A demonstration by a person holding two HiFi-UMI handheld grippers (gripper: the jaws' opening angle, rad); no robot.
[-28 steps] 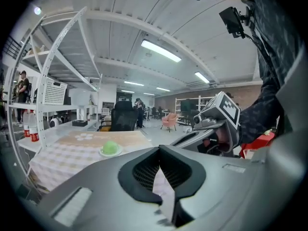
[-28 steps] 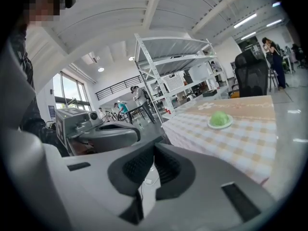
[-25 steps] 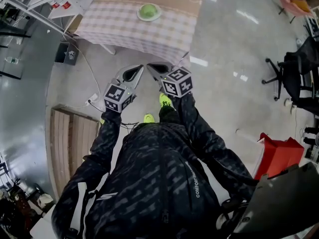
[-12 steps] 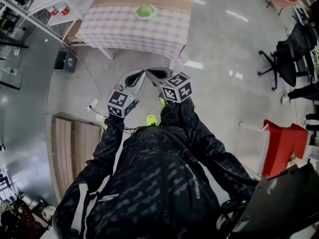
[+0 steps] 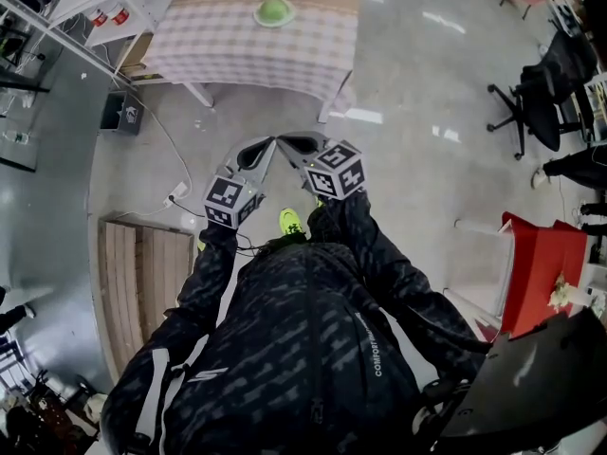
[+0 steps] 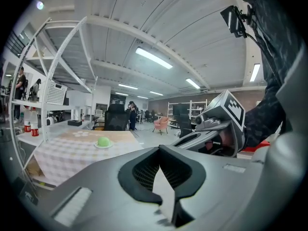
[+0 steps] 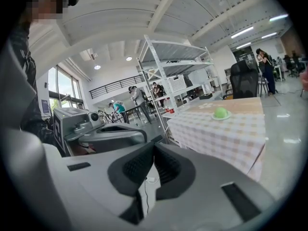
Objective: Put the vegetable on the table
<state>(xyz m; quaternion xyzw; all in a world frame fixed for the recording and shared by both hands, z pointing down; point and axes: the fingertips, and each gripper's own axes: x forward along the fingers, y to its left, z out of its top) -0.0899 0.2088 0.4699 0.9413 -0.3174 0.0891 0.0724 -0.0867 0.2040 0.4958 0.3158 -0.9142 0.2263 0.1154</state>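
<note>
Your left gripper [image 5: 269, 144] and right gripper [image 5: 284, 142] both closed, empty, mid-frame; vegetable [image 5: 274, 10] on table [image 5: 247, 53] at top centre

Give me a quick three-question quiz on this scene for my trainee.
1. Where is the green vegetable? A) on the floor B) on a plate on the checked table C) on a shelf
2. True or false: the left gripper is shut on the green vegetable.
3. Fill in: the right gripper has its jaws ____.
Key: 1 B. 2 False: it is shut and empty. 3 Shut, with nothing between them.
</note>
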